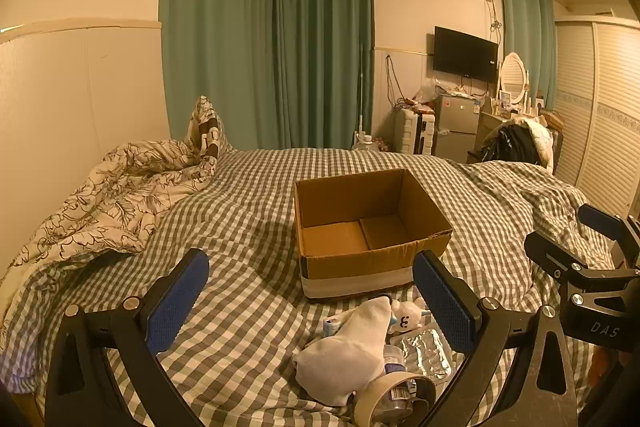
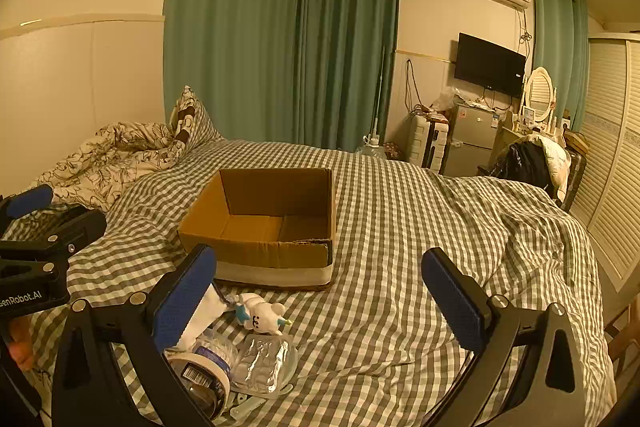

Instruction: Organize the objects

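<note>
An open, empty cardboard box (image 1: 368, 231) sits on the checked bed; it also shows in the right wrist view (image 2: 264, 223). In front of it lies a small pile: a white sock (image 1: 352, 347), a white toy figure (image 1: 406, 319) (image 2: 260, 313), a foil blister pack (image 1: 426, 349) (image 2: 262, 363), a tape roll (image 1: 394, 399) (image 2: 204, 375) and a clear plastic bottle (image 2: 218, 347). My left gripper (image 1: 312, 303) is open and empty above the pile. My right gripper (image 2: 320, 303) is open and empty, just right of the pile.
A crumpled floral duvet (image 1: 116, 195) lies at the bed's far left by the wall. Green curtains (image 1: 280, 47), a fridge (image 1: 456, 127), a suitcase, a TV and a chair with clothes (image 1: 516, 143) stand beyond the bed. A slatted wardrobe (image 2: 612, 155) runs along the right.
</note>
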Demonstrator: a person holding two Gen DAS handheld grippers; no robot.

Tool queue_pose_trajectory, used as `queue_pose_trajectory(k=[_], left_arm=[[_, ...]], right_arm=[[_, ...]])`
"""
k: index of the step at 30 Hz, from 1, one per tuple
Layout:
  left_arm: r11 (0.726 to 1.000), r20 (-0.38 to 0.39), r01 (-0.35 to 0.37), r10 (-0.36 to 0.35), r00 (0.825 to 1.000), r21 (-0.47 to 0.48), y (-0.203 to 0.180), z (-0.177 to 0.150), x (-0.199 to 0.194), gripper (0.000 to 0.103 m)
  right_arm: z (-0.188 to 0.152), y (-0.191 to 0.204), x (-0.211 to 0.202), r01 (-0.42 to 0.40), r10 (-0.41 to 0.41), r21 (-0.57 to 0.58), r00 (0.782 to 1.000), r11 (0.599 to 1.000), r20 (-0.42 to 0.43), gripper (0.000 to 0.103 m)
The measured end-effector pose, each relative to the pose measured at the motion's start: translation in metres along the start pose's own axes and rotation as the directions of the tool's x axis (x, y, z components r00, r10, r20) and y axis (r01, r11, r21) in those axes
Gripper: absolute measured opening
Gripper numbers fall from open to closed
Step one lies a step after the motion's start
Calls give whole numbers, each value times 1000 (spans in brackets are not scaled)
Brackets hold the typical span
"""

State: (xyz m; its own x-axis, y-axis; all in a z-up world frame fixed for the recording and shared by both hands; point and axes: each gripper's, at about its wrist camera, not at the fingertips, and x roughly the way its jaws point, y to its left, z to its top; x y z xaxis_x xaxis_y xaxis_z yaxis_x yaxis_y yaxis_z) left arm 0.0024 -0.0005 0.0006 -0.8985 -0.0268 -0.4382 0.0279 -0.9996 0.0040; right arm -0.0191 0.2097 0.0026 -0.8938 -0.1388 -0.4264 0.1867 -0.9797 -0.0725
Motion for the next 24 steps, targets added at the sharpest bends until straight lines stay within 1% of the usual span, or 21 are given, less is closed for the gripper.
queue_pose_trajectory(k=[24], left_arm=[[1000,-6,-3,3,1000,0,-1,-1,-1,103]], right_arm=[[-2,1,-2,2,-2,0,1000,1000,5,103]])
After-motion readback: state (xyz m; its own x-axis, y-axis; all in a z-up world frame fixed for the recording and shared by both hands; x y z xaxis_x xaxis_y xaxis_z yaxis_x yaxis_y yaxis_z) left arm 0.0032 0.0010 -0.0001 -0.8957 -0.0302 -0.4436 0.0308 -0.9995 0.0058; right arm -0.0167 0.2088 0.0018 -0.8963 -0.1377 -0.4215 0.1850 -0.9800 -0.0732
